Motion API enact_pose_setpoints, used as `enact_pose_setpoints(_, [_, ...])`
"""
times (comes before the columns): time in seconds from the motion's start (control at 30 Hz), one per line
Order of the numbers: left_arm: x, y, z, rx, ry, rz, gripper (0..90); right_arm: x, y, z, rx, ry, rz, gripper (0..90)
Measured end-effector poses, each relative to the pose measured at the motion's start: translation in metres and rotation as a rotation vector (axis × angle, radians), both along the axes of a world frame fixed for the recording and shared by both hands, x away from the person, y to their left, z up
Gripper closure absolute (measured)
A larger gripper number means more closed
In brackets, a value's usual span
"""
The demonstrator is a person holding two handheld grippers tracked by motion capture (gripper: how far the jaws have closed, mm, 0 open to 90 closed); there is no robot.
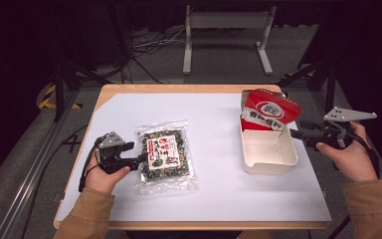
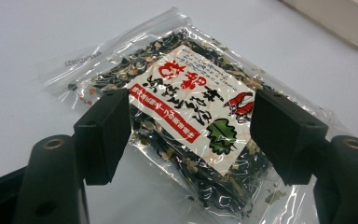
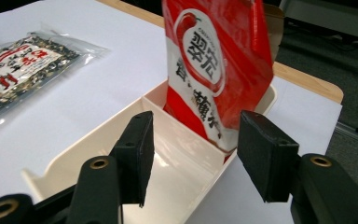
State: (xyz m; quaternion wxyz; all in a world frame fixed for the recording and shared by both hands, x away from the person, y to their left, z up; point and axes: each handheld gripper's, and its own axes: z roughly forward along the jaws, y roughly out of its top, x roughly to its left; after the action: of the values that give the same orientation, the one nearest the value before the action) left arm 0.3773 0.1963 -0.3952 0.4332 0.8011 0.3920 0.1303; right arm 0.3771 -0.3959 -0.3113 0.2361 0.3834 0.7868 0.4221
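Observation:
A clear bag of dried seaweed mix (image 1: 164, 154) with a white and red label lies flat on the white sheet, left of centre. My left gripper (image 1: 142, 159) is open at the bag's left edge; in the left gripper view its jaws stand apart (image 2: 191, 107) low over the bag (image 2: 186, 154). A red pouch (image 1: 268, 112) stands leaning in the far compartment of a cream tray (image 1: 271, 167). My right gripper (image 1: 293, 133) is open, just right of the tray's divider. In the right gripper view, its jaws (image 3: 196, 126) frame the pouch (image 3: 214, 60) and the tray wall (image 3: 88, 135). The seaweed bag (image 3: 18, 70) lies far left.
A white sheet (image 1: 219, 184) covers most of the wooden table (image 1: 179, 88). The tray's near compartment holds nothing. Beyond the table's far edge a grey metal stand (image 1: 226, 22) and cables (image 1: 149, 45) sit on the floor.

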Motion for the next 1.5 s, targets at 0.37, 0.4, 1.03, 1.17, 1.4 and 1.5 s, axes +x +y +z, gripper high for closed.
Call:
enact_pose_setpoints(0.37, [0.002, 0.0, 0.004, 0.063, -0.004, -0.012, 19.1, -0.027, 0.036, 0.004, 0.017, -0.044, 0.123, 39.4])
enact_pose_setpoints(0.4, [0.002, 0.001, 0.004, 0.06, -0.001, -0.002, 17.3, -0.028, 0.039, 0.003, 0.021, -0.047, 0.134, 38.9])
enact_pose_setpoints(1.03, [0.011, 0.018, 0.002, 0.063, 0.012, -0.019, 10.0, -0.037, 0.099, -0.02, 0.083, -0.042, 0.268, 26.3])
enact_pose_setpoints(1.17, [0.012, 0.021, 0.0, 0.068, 0.002, 0.031, 12.8, -0.037, 0.103, -0.025, 0.082, -0.037, 0.261, 20.9])
enact_pose_setpoints(1.4, [0.02, 0.025, -0.014, 0.022, 0.033, 0.063, 18.6, -0.038, 0.109, -0.033, 0.037, -0.065, 0.252, 19.2])
enact_pose_setpoints(1.5, [0.023, 0.025, -0.018, 0.009, 0.056, 0.066, 23.2, -0.038, 0.112, -0.036, 0.042, -0.067, 0.257, 19.0])
